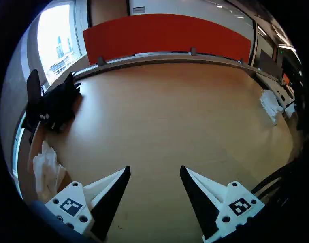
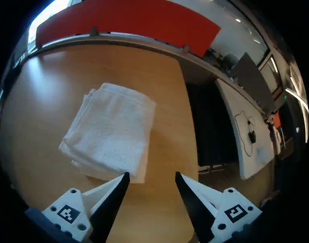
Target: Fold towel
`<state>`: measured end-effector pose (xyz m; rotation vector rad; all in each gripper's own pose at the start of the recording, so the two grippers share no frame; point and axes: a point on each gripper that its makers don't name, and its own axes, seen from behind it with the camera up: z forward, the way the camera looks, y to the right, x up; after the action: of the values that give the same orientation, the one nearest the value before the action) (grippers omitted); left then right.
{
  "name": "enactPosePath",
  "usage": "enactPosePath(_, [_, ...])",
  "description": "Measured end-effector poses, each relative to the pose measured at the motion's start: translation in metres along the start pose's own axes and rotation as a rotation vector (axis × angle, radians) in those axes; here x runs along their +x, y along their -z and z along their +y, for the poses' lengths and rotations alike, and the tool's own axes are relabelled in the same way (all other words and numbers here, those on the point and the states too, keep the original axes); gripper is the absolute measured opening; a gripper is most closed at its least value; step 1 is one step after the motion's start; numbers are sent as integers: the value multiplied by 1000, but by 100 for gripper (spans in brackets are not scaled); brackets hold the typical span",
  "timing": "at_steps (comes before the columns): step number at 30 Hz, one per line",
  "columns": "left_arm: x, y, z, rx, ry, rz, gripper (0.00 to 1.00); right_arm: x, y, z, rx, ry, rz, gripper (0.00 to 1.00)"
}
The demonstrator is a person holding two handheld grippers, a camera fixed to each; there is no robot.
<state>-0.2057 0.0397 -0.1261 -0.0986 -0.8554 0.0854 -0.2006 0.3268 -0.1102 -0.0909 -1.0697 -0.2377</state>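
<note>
In the left gripper view, we see the left tool (image 1: 155, 167) held open over the wooden tabletop (image 1: 162, 113), its two dark fingers well apart with only bare wood between them. A red partition (image 1: 166, 34) runs along the far edge. A black bundle (image 1: 57, 103) sits at the left edge, and a crumpled white cloth (image 1: 47, 170) lies just beside the tool's left finger. Far off at the right edge we make out a white bundle (image 1: 271, 104); we cannot tell what it is.

In the right gripper view, the right tool (image 2: 152, 174) is likewise open and grips nothing. The towel (image 2: 111, 131) lies folded into a thick rectangle, flat on the wood, left of centre. Its near corner is just beside the tool's left fingertip; we cannot tell if they touch. Beyond the right edge stands a white desk (image 2: 247, 133).
</note>
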Motion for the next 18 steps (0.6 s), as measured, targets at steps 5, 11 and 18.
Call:
enactPosePath(5, [-1, 0, -1, 0, 2, -1, 91, 7, 1, -4, 14, -1, 18, 87])
enactPosePath(11, [1, 1, -1, 1, -1, 5, 91, 17, 2, -10, 28, -3, 41, 87])
enactPosePath(18, [1, 2, -3, 3, 2, 7, 91, 35, 3, -31, 67, 2, 77, 87])
